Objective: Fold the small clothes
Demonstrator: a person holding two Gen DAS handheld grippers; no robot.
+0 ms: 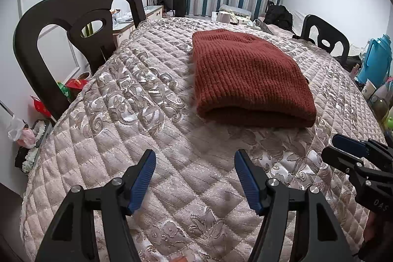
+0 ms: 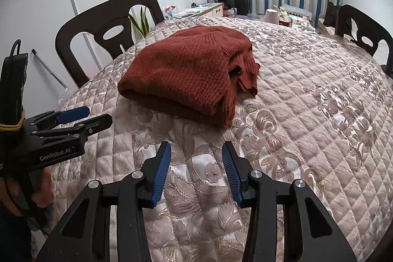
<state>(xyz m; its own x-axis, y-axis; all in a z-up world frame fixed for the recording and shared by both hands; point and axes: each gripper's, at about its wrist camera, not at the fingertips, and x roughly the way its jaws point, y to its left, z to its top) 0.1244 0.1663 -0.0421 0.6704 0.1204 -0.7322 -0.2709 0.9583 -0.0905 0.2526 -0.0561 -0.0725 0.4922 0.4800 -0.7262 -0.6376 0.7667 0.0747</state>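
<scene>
A rust-red knitted sweater [image 1: 248, 75] lies folded into a compact bundle on the quilted beige tablecloth [image 1: 137, 114]. It also shows in the right wrist view [image 2: 186, 70], with a loose cuff sticking out at its right side. My left gripper [image 1: 195, 158] is open and empty, held over the cloth short of the sweater's near fold. My right gripper [image 2: 196, 151] is open and empty, also short of the sweater. The right gripper shows at the right edge of the left wrist view [image 1: 343, 151]; the left gripper shows at the left of the right wrist view [image 2: 81, 117].
Dark chairs stand at the table's left [image 1: 73, 23] and far right [image 1: 326, 38]. A white jug [image 1: 224, 16] and clutter sit at the table's far end. A blue thermos [image 1: 375, 60] and bottles stand at the right. Boxes and bags lie on the floor at the left [image 1: 36, 119].
</scene>
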